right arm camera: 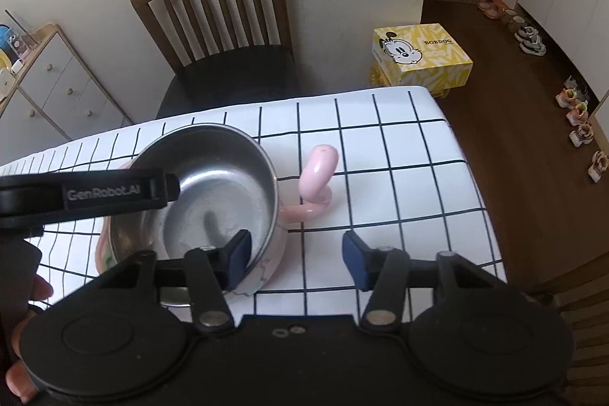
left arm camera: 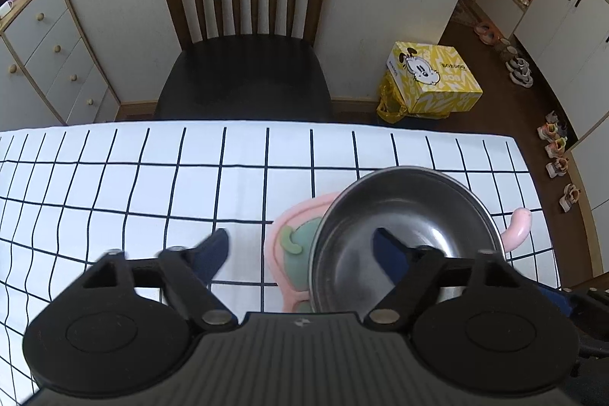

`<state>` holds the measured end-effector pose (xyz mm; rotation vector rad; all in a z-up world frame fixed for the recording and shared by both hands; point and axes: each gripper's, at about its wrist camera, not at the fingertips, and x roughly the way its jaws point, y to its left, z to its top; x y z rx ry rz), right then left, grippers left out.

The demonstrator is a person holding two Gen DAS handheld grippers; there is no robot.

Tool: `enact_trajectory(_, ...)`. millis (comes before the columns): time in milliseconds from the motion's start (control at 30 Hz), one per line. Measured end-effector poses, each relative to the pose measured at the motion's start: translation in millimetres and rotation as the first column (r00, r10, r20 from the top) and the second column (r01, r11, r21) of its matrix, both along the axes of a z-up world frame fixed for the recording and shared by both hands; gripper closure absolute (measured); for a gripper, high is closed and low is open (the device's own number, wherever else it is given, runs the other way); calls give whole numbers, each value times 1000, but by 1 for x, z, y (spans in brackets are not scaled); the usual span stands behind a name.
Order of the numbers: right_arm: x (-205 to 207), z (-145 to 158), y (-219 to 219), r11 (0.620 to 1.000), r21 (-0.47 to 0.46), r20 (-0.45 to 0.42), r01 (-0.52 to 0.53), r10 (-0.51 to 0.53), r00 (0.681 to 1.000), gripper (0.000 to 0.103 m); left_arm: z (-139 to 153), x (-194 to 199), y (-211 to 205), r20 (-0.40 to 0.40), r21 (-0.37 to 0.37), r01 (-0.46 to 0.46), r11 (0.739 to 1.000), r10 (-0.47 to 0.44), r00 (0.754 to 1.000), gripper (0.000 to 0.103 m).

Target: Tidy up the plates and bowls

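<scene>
A steel bowl point(left arm camera: 407, 238) point(right arm camera: 217, 193) rests tilted on a pink plate point(left arm camera: 289, 246) point(right arm camera: 262, 273) with a green figure and a curled pink handle point(right arm camera: 318, 177) point(left arm camera: 518, 227). Both lie on the white grid tablecloth point(left arm camera: 152, 185) point(right arm camera: 399, 158). My left gripper point(left arm camera: 300, 250) is open, its right finger point(left arm camera: 392, 253) over the bowl's inside, its left finger over the cloth. My right gripper point(right arm camera: 297, 253) is open, its left finger point(right arm camera: 238, 261) inside the bowl's near rim, the rim between the jaws. The left gripper's body point(right arm camera: 87, 193) crosses the right wrist view.
A wooden chair point(left arm camera: 243, 37) point(right arm camera: 224, 21) stands behind the table's far edge. A yellow box point(left arm camera: 434, 78) point(right arm camera: 422, 56) and shoes point(left arm camera: 555, 147) point(right arm camera: 582, 124) lie on the floor at right. A drawer cabinet point(left arm camera: 45, 44) stands at left.
</scene>
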<state>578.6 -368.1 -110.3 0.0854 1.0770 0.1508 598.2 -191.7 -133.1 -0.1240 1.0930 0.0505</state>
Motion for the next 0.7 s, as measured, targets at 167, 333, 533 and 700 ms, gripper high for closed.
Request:
enact_trajectory(167, 1, -1, 3, 1000, 16, 8, -2, 2, 1000, 72, -5, 2, 0, -39, 8, -26, 1000, 26, 999, 64)
enact_trajectory(333, -1, 1, 8, 999, 31, 8, -18, 18, 1000, 88, -7, -1, 1, -52, 9, -42, 999, 43, 998, 68)
enact_trajectory(533, -2, 1, 15, 1000, 6, 21, -22, 22, 1000, 89, -8, -2, -2, -77, 6, -49, 999, 49, 996, 68)
enact_trajectory(700, -2, 1, 14, 1000, 7, 23, -19, 19, 1000, 89, -7, -7, -9, -67, 15, -20, 1000, 21, 998, 72)
